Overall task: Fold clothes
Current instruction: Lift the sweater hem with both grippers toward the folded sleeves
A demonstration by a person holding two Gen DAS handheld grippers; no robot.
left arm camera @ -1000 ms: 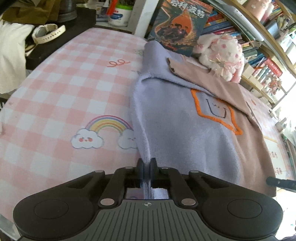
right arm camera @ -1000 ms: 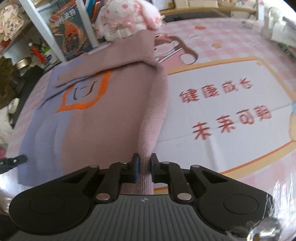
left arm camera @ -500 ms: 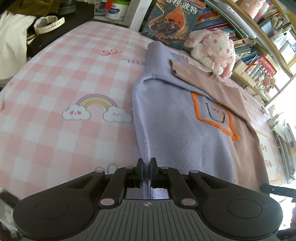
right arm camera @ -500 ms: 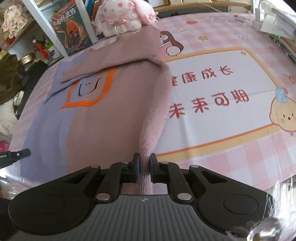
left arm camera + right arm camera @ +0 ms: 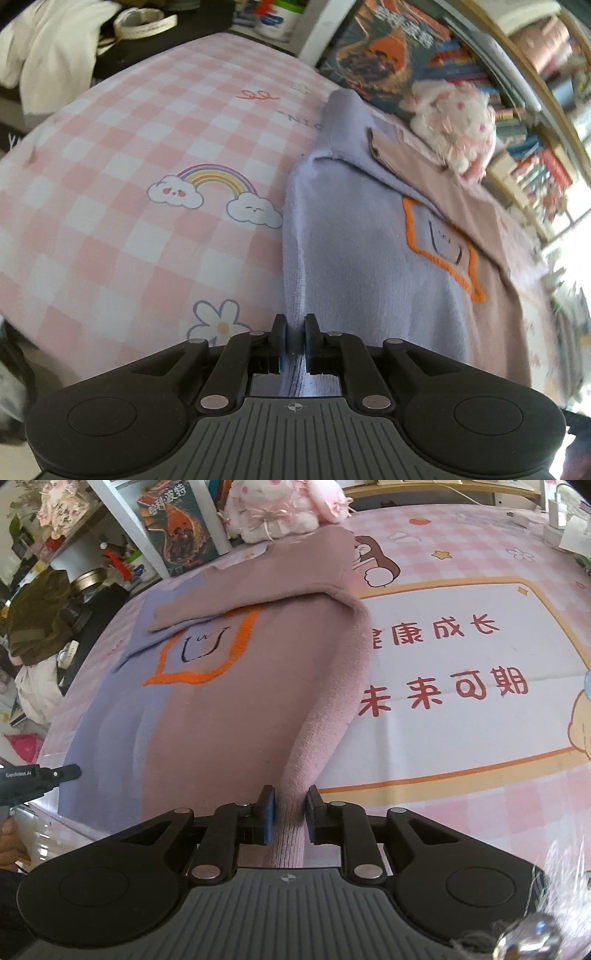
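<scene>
Left wrist view: left tongs (image 5: 294,345) pinching the lilac hem of the sweater (image 5: 369,258), spread over the pink checked worktop (image 5: 110,221) toward its far edge by a plush rabbit (image 5: 458,125).

Right wrist view: right tongs (image 5: 288,821) a little apart yet clasping the pink hem.

Left gripper (image 5: 294,334) jaws pinched nearly together, right gripper (image 5: 289,812) jaws parted slightly wider, both clamping fabric
</scene>
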